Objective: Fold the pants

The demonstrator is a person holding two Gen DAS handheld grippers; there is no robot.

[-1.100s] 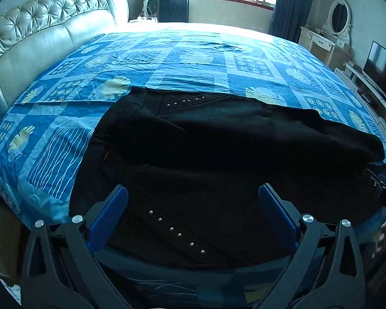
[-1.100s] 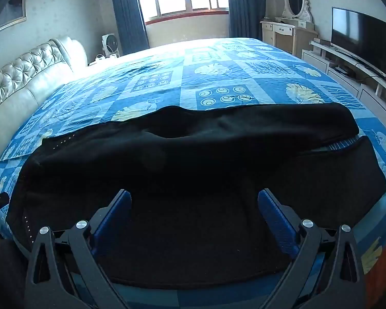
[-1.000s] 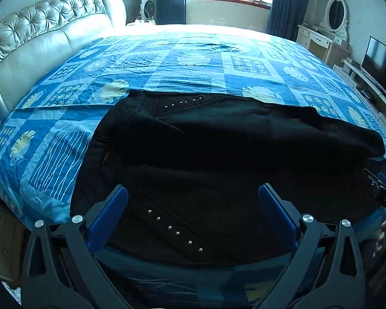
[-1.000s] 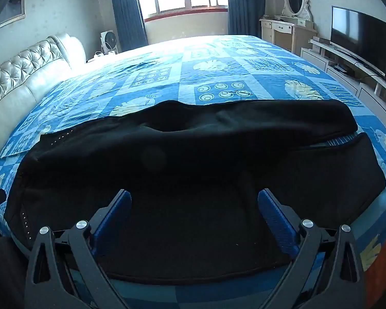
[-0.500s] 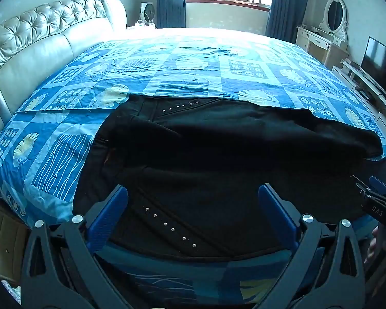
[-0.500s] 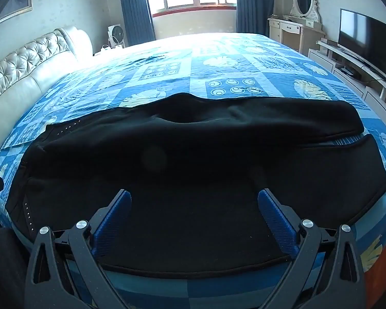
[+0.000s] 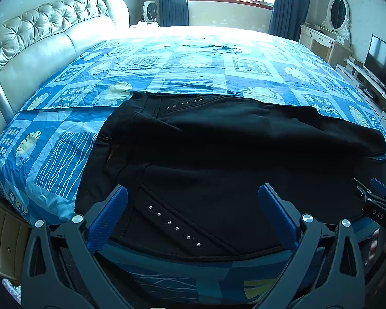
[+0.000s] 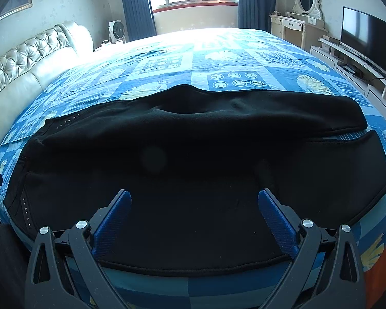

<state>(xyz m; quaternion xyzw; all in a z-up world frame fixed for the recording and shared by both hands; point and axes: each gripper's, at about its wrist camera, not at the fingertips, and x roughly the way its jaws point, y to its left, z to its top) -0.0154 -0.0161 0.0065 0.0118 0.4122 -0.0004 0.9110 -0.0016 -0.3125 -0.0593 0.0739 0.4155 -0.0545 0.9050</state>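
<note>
Black pants [image 7: 231, 159] lie across the bed [image 7: 193, 72], long axis left-to-right through mid-frame, just ahead of my left tongs [image 7: 193, 219] and right tongs [image 8: 194, 221], both wide, empty.

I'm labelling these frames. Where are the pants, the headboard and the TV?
pants [image 8: 193, 159]: right wrist view, middle of the black fabric.
headboard [image 7: 46, 38]: left wrist view, tufted upper padding.
TV [image 8: 368, 41]: right wrist view, centre of the dark screen.
</note>
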